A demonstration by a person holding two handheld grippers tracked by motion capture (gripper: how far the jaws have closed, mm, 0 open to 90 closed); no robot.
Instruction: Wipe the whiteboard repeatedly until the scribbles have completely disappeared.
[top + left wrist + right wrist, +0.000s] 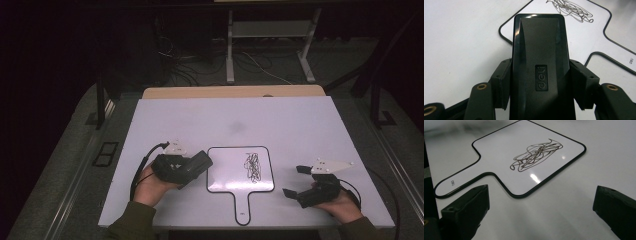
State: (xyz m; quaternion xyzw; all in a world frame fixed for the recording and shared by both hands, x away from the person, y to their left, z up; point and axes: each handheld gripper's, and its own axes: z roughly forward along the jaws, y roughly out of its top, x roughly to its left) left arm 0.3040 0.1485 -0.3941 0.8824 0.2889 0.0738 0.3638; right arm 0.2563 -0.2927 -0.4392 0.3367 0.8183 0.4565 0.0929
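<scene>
A small paddle-shaped whiteboard (227, 170) with a black rim lies on the table, its handle toward the near edge. A dark scribble (253, 167) marks its right part, and the scribble (536, 155) is plain in the right gripper view. My left gripper (192, 170) is shut on a black eraser block (540, 67) stamped "deli". The eraser (199, 162) points right, its tip at the whiteboard's left edge (506, 37). My right gripper (294, 181) rests open at the board's right, nothing between its jaws.
The white tabletop (200, 120) sits on a wooden desk (230, 92). Cables and a white frame stand (270, 40) lie on the dark floor beyond. Black rails run along both sides of the table.
</scene>
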